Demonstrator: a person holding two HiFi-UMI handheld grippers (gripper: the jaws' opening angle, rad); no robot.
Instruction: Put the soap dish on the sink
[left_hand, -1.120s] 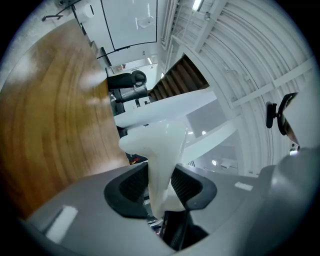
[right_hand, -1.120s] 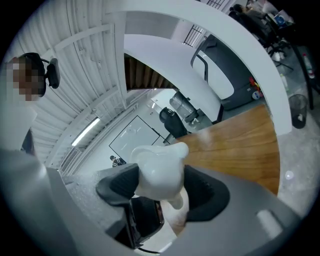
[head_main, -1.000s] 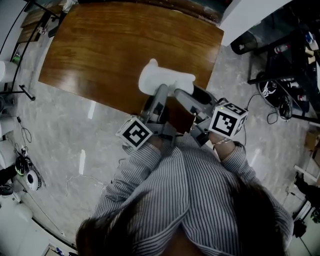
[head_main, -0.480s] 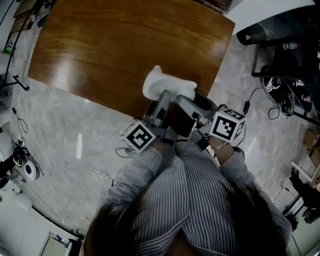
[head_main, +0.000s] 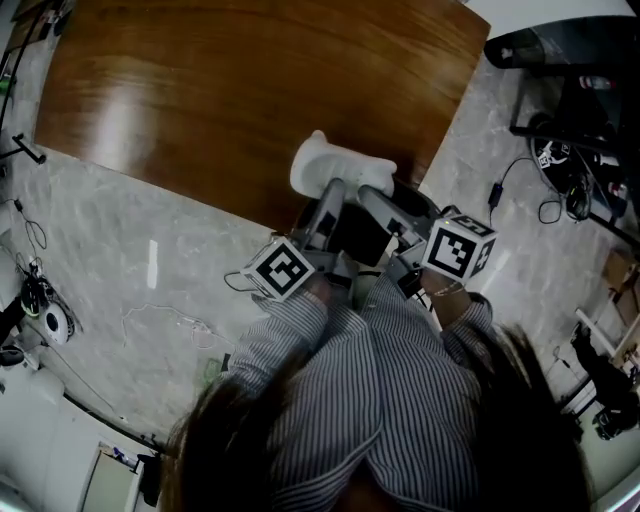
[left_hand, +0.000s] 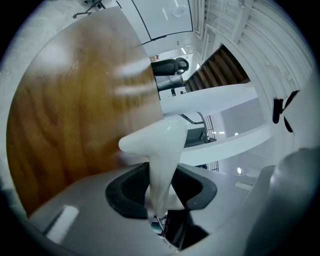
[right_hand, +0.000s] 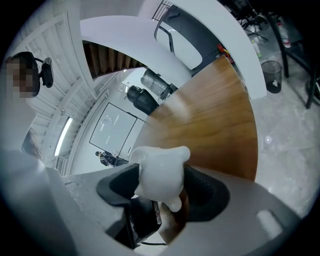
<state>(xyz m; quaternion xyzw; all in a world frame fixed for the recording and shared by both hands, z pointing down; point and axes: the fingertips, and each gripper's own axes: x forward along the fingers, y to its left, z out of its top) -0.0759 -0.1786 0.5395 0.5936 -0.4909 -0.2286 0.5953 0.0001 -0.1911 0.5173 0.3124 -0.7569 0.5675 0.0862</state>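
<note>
Head view: left gripper (head_main: 330, 192) and right gripper (head_main: 373, 197) fingers (head_main: 322, 215) clamp the soap dish (head_main: 338, 161).

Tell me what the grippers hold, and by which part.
The left gripper and right gripper both clamp the glossy white soap dish, each on its near rim.

Wooden table (head_main: 200, 100), grey marbled floor (head_main: 100, 250)

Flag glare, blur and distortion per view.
Head view: soft glare band on the wooden table, hair at the bottom smeared. Left gripper view: fisheye, dark corners, streaked highlights on the table, soap dish near blown-out. Right gripper view: same fisheye bend, soap dish soft up close.
</note>
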